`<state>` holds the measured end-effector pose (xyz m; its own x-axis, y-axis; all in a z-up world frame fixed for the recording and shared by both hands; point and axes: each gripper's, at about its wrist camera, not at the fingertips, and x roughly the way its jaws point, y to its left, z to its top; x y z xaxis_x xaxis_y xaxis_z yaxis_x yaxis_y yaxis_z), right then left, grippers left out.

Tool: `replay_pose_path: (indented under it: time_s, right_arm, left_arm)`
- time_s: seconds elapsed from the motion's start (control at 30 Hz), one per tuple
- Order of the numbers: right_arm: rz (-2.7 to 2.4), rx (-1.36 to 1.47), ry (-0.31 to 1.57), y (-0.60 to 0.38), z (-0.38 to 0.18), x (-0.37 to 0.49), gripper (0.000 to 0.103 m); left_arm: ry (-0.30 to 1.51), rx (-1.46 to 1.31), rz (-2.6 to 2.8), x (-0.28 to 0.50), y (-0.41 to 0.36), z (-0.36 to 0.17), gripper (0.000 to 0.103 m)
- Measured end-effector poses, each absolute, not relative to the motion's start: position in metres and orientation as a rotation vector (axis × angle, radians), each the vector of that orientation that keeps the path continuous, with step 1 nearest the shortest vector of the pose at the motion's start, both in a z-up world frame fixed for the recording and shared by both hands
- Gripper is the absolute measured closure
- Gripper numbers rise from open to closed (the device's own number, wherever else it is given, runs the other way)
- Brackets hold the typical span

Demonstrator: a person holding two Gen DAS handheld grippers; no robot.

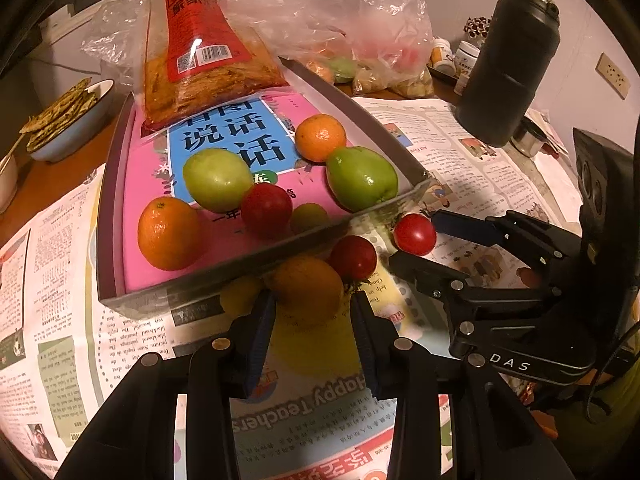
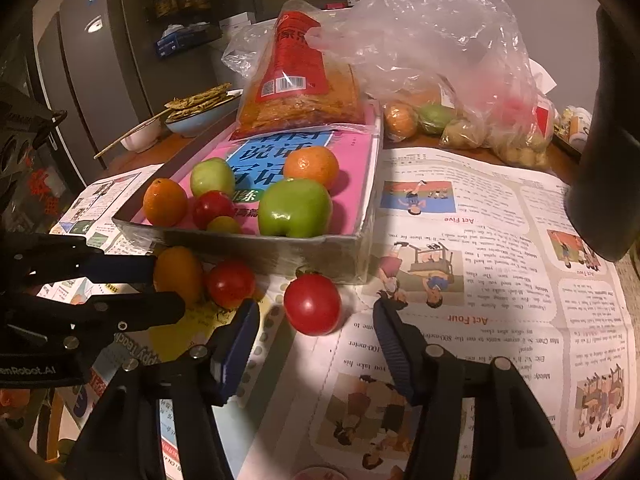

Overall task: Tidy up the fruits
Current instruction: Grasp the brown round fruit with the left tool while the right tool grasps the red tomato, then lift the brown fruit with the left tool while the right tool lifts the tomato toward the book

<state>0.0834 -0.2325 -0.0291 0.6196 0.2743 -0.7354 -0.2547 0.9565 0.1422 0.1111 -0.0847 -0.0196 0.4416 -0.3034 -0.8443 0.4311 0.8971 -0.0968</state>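
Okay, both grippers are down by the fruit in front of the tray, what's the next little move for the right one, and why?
Probably finish closing the right gripper on the red tomato. The tomato lies on the newspaper between its fingers with gaps on both sides, so it is not gripped yet. The left gripper already clamps the orange fruit, and the tray just behind already holds fruit.

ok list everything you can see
tray: one, grey, on newspaper
oranges: two, orange, in tray
green fruits: two, green, in tray
small yellowish fruit: one, yellow-green, in tray
tray tomato: one, red, in tray
loose tomatoes: two, red, on newspaper
loose orange: one, orange, on newspaper
snack packet: one, red, tray's far end
plastic bag: one, clear, behind tray
flask: one, black, right
bowl: one, blue, left
left gripper: one, black, shut on loose orange
right gripper: one, black, open around loose tomato
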Motion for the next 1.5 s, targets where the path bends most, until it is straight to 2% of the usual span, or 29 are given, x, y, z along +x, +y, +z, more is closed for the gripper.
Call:
replay_pose_path:
  time_s: [0.07, 0.23, 0.47, 0.63, 1.5]
  right_arm:
    - [0.306, 0.025, 0.853, -0.233, -0.029, 0.085, 0.050]
    - [0.312, 0.018, 0.849, -0.231, -0.029, 0.089, 0.053]
    - [0.315, 0.047, 0.844, -0.237, -0.030, 0.090, 0.073]
    - [0.329, 0.074, 0.840, -0.241, -0.030, 0.085, 0.073]
    - [0.348, 0.105, 0.836, -0.240, -0.030, 0.068, 0.073]
  left_arm:
    - [1.014, 0.144, -0.459, 0.112, -0.086, -0.019, 0.063]
    - [1.011, 0.162, -0.456, 0.114, -0.089, -0.020, 0.063]
    - [1.038, 0.188, -0.452, 0.118, -0.095, -0.029, 0.063]
    - [1.037, 0.179, -0.462, 0.117, -0.095, -0.031, 0.066]
    - [1.038, 0.103, -0.477, 0.122, -0.087, -0.030, 0.067]
